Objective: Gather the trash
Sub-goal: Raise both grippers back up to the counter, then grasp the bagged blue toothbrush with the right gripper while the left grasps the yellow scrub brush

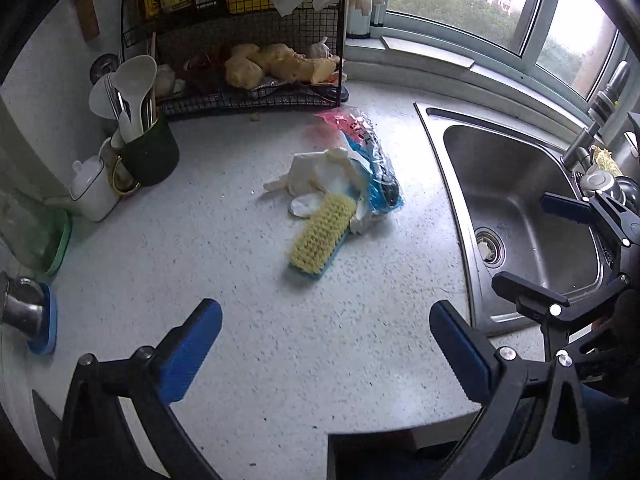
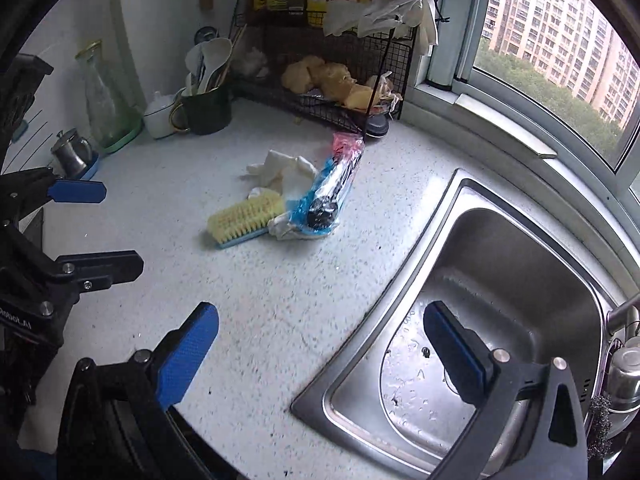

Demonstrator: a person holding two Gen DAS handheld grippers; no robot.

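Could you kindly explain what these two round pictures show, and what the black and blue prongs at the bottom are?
Each picture comes from a fisheye camera on a handheld two-finger gripper; no robot arm is involved. The left gripper looks over the speckled white countertop; the right gripper hangs over the edge of the stainless steel sink. Both have blue-padded fingers, spread open, holding nothing. On the counter lie a yellow-bristled blue scrub brush, crumpled white paper and a clear blue-and-pink plastic wrapper.

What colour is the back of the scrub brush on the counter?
Light blue, under pale yellow bristles; the scrub brush shows best in the left wrist view.
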